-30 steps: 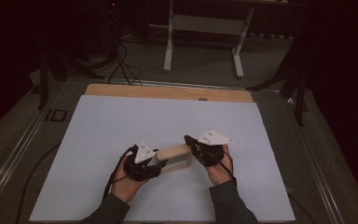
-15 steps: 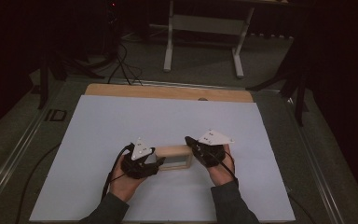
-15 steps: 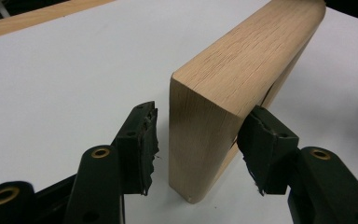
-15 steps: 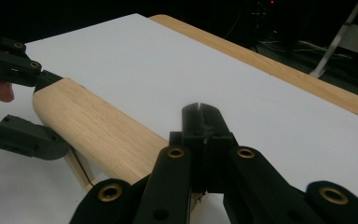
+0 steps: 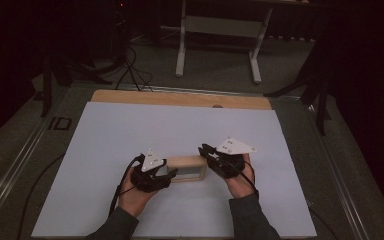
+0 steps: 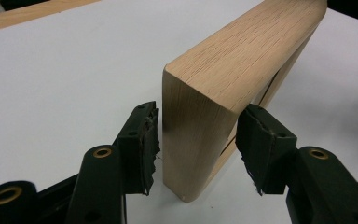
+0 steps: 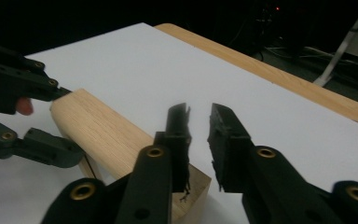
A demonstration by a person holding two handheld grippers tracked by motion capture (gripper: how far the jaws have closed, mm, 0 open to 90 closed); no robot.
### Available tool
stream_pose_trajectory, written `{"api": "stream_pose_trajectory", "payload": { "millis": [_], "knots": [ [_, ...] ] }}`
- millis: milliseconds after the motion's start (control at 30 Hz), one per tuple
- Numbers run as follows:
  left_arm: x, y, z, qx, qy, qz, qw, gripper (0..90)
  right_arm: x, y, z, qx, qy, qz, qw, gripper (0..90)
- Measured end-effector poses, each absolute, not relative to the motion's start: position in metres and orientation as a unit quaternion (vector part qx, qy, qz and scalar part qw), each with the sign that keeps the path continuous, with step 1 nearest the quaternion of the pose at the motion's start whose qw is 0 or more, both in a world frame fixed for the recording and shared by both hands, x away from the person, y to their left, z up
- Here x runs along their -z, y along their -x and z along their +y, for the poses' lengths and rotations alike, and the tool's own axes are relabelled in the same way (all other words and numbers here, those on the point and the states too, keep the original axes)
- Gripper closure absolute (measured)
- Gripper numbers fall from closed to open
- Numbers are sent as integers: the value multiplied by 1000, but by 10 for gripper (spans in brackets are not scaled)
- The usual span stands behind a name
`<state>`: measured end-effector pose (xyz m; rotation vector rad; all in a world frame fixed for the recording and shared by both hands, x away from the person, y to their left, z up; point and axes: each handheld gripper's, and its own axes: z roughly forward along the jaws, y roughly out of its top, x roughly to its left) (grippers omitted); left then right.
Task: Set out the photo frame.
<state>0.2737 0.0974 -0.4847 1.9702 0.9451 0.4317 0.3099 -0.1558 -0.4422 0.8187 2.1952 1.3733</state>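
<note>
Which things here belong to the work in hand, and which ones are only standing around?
In the work:
- wooden frame, standing on edge
- left gripper, jaws open on both sides of the frame's end
- right gripper, jaws a little apart, above the frame's other end

Standing around:
- white table
- metal stand behind the table
- cables on the floor

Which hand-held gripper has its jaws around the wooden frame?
The left hand-held gripper: its open jaws straddle the end of the wooden frame. The right hand-held gripper sits above the other end, jaws nearly closed on nothing.
</note>
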Motion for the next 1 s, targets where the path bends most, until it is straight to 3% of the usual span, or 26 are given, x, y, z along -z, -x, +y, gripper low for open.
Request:
{"api": "stream_pose_trajectory", "payload": {
  "millis": [267, 1000],
  "knots": [
    [484, -274, 98, -172, -794, 380, 443, 485, 438, -307, -163, -502, -289, 792, 195, 580],
    [482, -273, 100, -169, -791, 380, 449, 500, 453, -305, -172, -497, -273, 812, 142, 448]
  ]
}}
